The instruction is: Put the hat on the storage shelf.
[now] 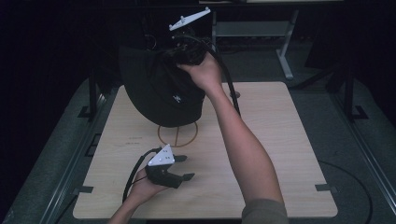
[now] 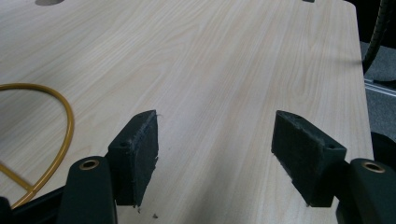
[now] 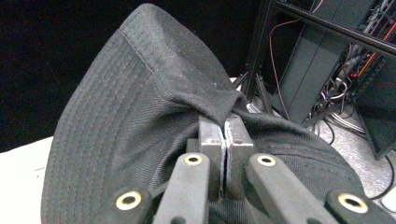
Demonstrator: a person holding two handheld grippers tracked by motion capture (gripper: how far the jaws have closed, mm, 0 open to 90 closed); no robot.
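A black bucket hat [image 1: 161,88] hangs in the air over the back of the wooden table [image 1: 271,140], above a yellow circle mark [image 1: 178,135]. My right gripper [image 1: 189,49] is shut on a pinch of the hat's fabric. In the right gripper view the jaws press together on a fold of the hat [image 3: 140,116] where brim meets crown, right gripper [image 3: 226,126]. My left gripper [image 1: 184,168] rests low over the table's front left, held in a hand. Its jaws stand wide apart with nothing between them, left gripper [image 2: 215,140], over bare wood beside the yellow circle mark [image 2: 56,121].
A table leg and frame [image 1: 285,51] stand behind the table in the dark. In the right gripper view, racks with cables [image 3: 327,60] lie beyond the hat. Black cables trail from both grippers.
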